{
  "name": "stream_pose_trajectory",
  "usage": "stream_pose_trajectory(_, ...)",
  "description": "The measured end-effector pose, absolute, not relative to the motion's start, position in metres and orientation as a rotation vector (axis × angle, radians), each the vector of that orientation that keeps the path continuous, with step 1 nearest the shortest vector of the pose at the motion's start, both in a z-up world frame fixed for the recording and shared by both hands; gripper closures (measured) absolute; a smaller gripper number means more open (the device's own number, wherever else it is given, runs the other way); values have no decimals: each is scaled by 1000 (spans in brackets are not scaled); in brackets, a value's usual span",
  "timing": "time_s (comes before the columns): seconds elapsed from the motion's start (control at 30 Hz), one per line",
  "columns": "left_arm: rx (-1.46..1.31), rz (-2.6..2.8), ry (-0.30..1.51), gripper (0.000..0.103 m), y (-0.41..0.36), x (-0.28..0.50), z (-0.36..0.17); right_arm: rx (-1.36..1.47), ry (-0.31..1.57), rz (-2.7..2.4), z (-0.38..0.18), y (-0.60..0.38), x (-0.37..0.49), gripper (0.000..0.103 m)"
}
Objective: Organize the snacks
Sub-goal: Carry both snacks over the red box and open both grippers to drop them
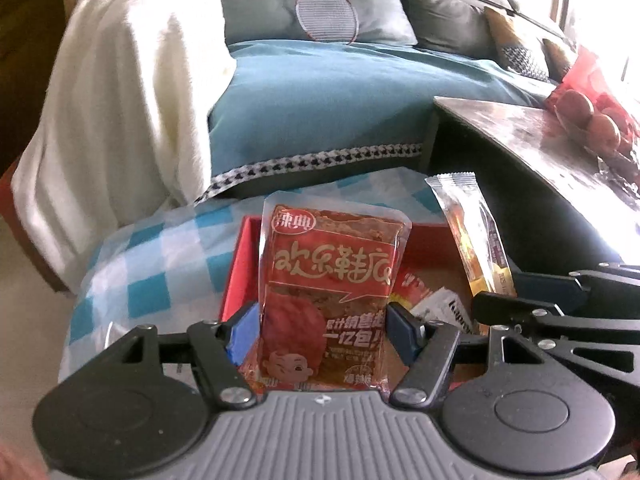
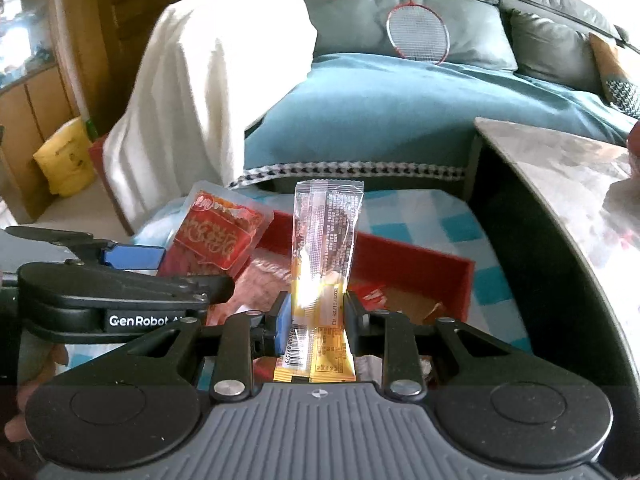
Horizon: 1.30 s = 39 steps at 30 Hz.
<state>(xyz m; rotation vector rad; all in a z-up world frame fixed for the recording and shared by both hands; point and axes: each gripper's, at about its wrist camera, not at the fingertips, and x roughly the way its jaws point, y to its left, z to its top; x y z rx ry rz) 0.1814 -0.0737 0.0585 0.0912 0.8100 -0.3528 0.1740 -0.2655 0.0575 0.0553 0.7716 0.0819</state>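
Note:
My left gripper is shut on a red spicy snack packet, held upright over a red box. My right gripper is shut on a long clear-and-yellow snack stick, also upright above the red box. The stick also shows in the left wrist view to the right, and the red packet in the right wrist view to the left. Several small wrapped snacks lie inside the box.
The box sits on a blue-and-white checked cloth. A dark table with a red bag of round fruit is at the right. Behind are a teal sofa, a white blanket and a badminton racket.

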Motion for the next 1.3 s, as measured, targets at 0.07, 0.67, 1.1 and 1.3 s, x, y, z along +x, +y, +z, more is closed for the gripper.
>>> stream_pose_trajectory(0.07, 100, -362, 807, 42, -81, 187, 58, 49, 780, 74, 55, -271, 181, 68)
stream_pose_trajectory(0.67, 170, -347, 844, 42, -109, 220, 36, 17, 855, 32, 30, -296, 221, 68)
stream_pose_trajectory(1.1, 199, -327, 879, 42, -110, 227, 22, -2, 904, 15, 14, -299, 228, 68)
stream_pose_trajectory(1.3, 209, -316, 886, 42, -110, 228, 18, -8, 929, 9, 7, -300, 228, 68)
